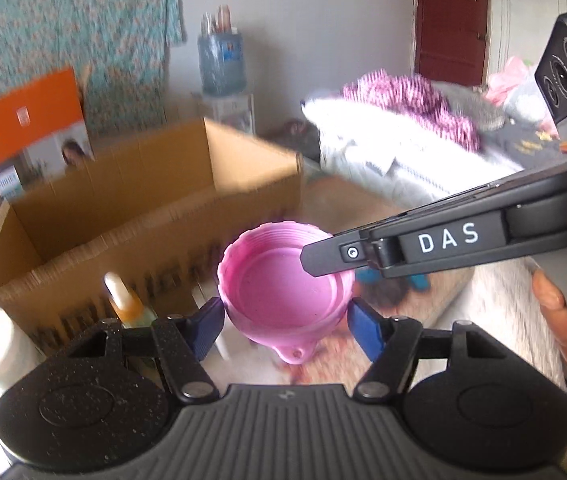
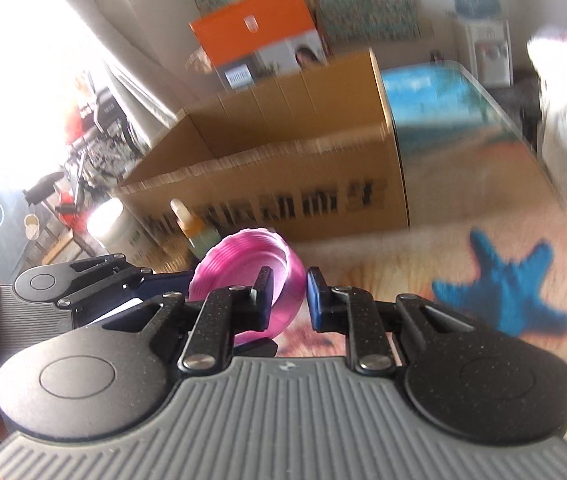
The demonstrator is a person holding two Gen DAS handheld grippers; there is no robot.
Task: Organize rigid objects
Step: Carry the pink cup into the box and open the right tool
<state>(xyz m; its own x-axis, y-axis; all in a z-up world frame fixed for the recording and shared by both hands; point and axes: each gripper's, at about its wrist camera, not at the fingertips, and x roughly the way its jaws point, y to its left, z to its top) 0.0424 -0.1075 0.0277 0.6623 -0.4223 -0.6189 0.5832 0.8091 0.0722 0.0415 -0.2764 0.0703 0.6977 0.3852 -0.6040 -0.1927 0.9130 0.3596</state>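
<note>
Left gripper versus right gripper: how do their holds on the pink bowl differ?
The left gripper spans the whole pink bowl, jaws wide, pads against opposite sides of its outer wall. The right gripper is nearly shut, pinching only one stretch of the wall, one finger inside the bowl and one outside. Both grip the same bowl.

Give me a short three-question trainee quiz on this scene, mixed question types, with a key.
1. True or false: the brown cardboard box is open at the top.
2. What do the left tool and right tool both grip? A) amber dropper bottle B) pink plastic bowl C) white jar
3. Fill in: the blue shape printed on the table cover is a ___.
Key: 1 true; 2 B; 3 starfish.
</note>
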